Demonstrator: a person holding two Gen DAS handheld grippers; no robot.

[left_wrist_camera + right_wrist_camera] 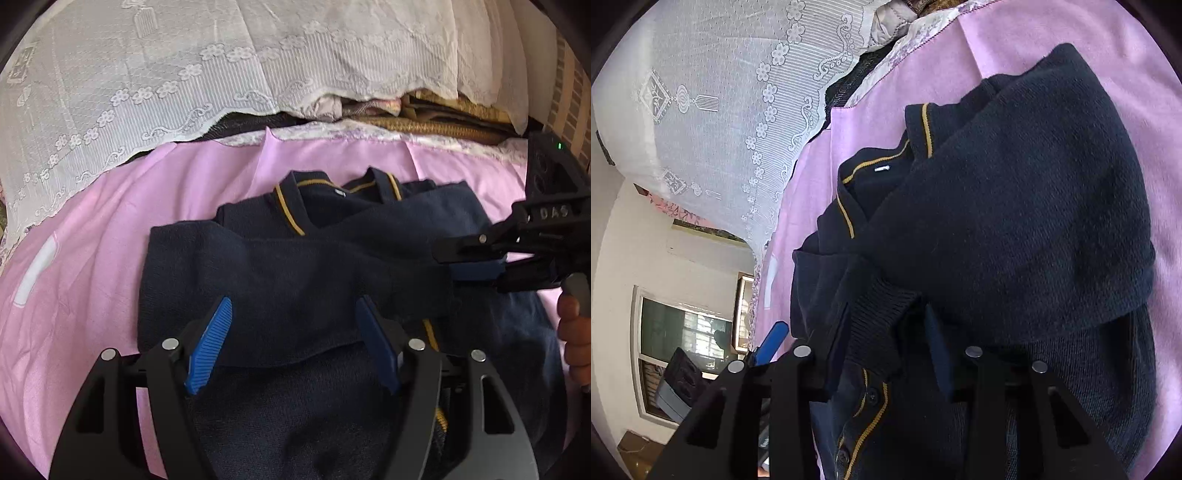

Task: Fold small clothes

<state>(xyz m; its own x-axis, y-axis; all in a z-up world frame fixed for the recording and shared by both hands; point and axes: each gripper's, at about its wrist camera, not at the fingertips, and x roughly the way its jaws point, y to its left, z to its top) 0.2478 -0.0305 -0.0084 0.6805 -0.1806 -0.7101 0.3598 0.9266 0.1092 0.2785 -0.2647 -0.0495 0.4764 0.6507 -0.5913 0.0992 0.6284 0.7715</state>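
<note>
The left gripper (293, 345) hangs released above the navy sweater (295, 266) on the pink sheet (92, 295); the right gripper (886, 354) grasps its ribbed cuff (882, 317).

The left wrist view looks forward and down over its own hand-held gripper (293, 343), close above the navy sweater (295, 266) on the pink sheet (92, 295). The right wrist view is rolled sideways, closer still. Both share the sweater's gold-trimmed collar (886, 162) and the lace curtain (720, 110).
</note>
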